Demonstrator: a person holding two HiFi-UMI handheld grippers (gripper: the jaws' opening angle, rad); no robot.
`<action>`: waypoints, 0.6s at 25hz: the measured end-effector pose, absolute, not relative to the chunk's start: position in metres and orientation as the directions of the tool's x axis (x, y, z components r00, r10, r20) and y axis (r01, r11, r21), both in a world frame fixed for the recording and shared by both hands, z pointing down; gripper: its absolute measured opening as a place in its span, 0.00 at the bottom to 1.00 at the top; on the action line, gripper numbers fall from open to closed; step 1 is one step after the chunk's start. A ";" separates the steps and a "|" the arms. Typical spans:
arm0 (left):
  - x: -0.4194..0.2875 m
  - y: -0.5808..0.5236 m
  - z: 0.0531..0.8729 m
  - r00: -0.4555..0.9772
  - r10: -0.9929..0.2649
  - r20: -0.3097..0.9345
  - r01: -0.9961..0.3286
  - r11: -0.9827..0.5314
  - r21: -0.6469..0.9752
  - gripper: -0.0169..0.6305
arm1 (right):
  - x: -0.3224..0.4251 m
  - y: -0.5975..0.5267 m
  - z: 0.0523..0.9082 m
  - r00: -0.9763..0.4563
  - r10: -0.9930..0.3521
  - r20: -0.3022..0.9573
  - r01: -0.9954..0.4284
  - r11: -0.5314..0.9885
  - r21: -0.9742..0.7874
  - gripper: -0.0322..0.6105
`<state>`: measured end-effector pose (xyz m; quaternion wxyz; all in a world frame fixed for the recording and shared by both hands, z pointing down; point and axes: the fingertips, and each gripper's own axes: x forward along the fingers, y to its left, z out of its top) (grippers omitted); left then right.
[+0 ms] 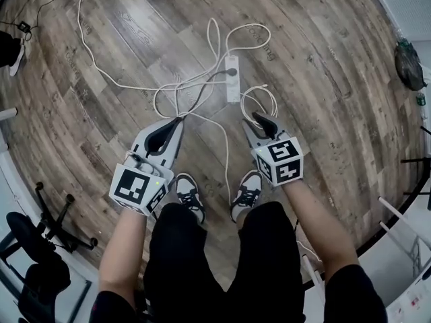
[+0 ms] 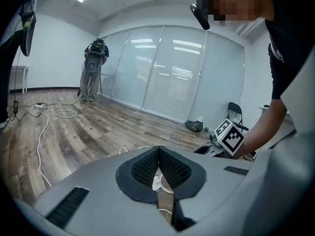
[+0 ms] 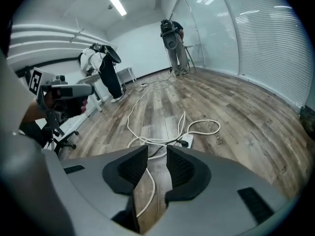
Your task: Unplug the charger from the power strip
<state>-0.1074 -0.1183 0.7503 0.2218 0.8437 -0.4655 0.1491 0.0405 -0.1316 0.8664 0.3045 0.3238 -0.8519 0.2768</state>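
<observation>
A white power strip (image 1: 233, 79) lies on the wooden floor ahead of my feet, with a black charger plug (image 1: 231, 71) in its far end and a dark lead running off it. The right gripper view shows the same power strip (image 3: 189, 141) with the plug (image 3: 182, 143) beyond the jaws. My right gripper (image 1: 259, 118) (image 3: 157, 154) hangs above the floor just short of the strip, open, with only floor and a white cable showing through the gap. My left gripper (image 1: 178, 120) (image 2: 158, 150) is to the left of the strip, its pads together at the tips and empty.
Loops of white cable (image 1: 182, 89) tangle around the strip, and one long run (image 1: 86, 46) leads to the upper left. A small white coil (image 1: 261, 99) lies right of the strip. A chair base (image 1: 57, 214) stands at the left, a dark bag (image 1: 408, 64) at the far right. Another person (image 2: 92, 69) stands by the glass wall.
</observation>
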 end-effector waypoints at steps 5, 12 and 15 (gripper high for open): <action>-0.110 -0.131 0.847 0.551 -0.681 0.483 -0.829 -0.512 0.225 0.06 | 0.030 -0.131 0.988 -0.555 -0.337 0.760 -0.710 0.668 -0.222 0.26; -0.085 -0.156 0.943 0.637 -0.592 0.494 -0.752 -0.617 0.230 0.06 | 0.030 -0.156 1.103 -0.472 -0.364 0.803 -0.755 0.638 -0.154 0.36; -0.069 -0.177 0.969 0.679 -0.559 0.475 -0.713 -0.657 0.245 0.06 | 0.029 -0.179 1.123 -0.461 -0.425 0.779 -0.779 0.614 -0.126 0.37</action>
